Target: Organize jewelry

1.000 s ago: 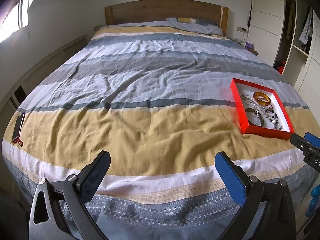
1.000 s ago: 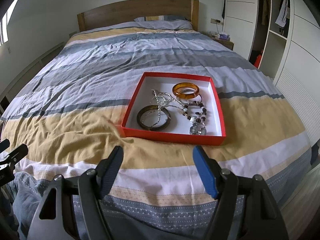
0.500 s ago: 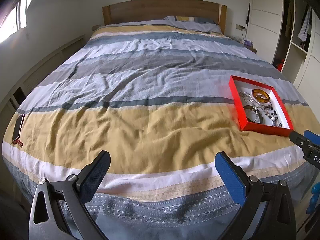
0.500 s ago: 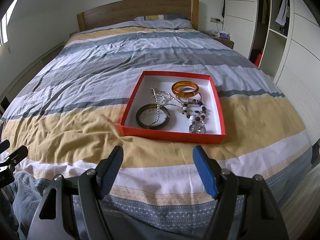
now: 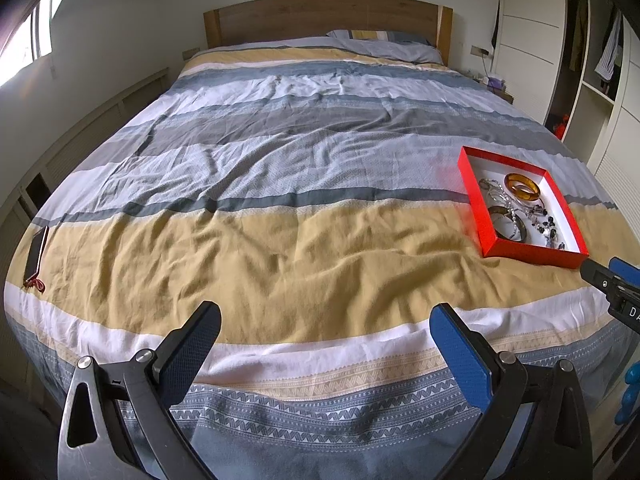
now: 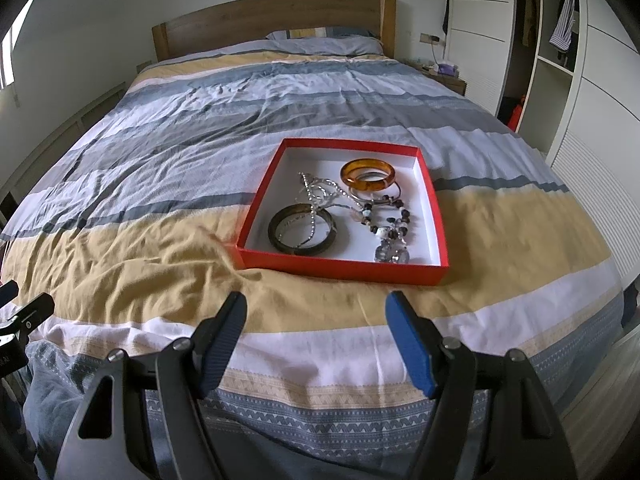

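Observation:
A red box (image 6: 256, 204) with a white inside lies on the striped bed cover; it also shows in the left wrist view (image 5: 474, 200). In it lie an amber bangle (image 6: 368, 175), a dark bangle (image 6: 302, 230), a silver chain (image 6: 316, 192) and a beaded necklace (image 6: 390, 226). My right gripper (image 6: 316, 320) is open and empty, hovering over the bed's foot in front of the box. My left gripper (image 5: 326, 330) is open and empty, over the foot of the bed well left of the box.
A phone (image 5: 35, 254) lies at the bed's left edge. A wooden headboard (image 5: 328, 20) and pillow (image 5: 384, 42) are at the far end. White wardrobes (image 6: 592, 80) and a nightstand (image 6: 444, 74) stand to the right.
Both grippers have drawn back and up slightly, so the box appears a little farther away. Both stay open and nothing in the box has moved.

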A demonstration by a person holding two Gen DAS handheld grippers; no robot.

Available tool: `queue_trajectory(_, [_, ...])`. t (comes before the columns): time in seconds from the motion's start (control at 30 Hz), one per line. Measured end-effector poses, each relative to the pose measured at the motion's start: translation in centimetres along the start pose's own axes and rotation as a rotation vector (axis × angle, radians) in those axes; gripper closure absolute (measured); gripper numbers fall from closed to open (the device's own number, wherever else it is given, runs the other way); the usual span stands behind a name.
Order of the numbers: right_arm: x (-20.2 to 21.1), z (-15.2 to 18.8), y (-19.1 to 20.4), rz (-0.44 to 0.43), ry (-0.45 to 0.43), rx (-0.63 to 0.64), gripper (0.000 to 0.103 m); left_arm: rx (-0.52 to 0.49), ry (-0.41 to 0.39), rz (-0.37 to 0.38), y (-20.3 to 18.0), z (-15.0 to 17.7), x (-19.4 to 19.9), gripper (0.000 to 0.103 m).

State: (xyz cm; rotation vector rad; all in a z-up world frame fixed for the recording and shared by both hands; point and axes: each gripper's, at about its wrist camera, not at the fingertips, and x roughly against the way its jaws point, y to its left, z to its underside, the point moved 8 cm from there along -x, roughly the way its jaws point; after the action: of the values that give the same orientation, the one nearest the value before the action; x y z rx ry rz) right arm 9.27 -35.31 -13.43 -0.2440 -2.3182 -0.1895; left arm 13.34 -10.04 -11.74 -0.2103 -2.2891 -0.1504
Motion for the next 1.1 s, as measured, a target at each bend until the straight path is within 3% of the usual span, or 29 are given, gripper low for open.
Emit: queue_trajectory(1.1, [-0.05, 0.01, -0.09, 0.0, 0.003, 0.0, 0.032, 0.0, 0.011, 0.0, 0.16, 0.63, -0.3, 0.001])
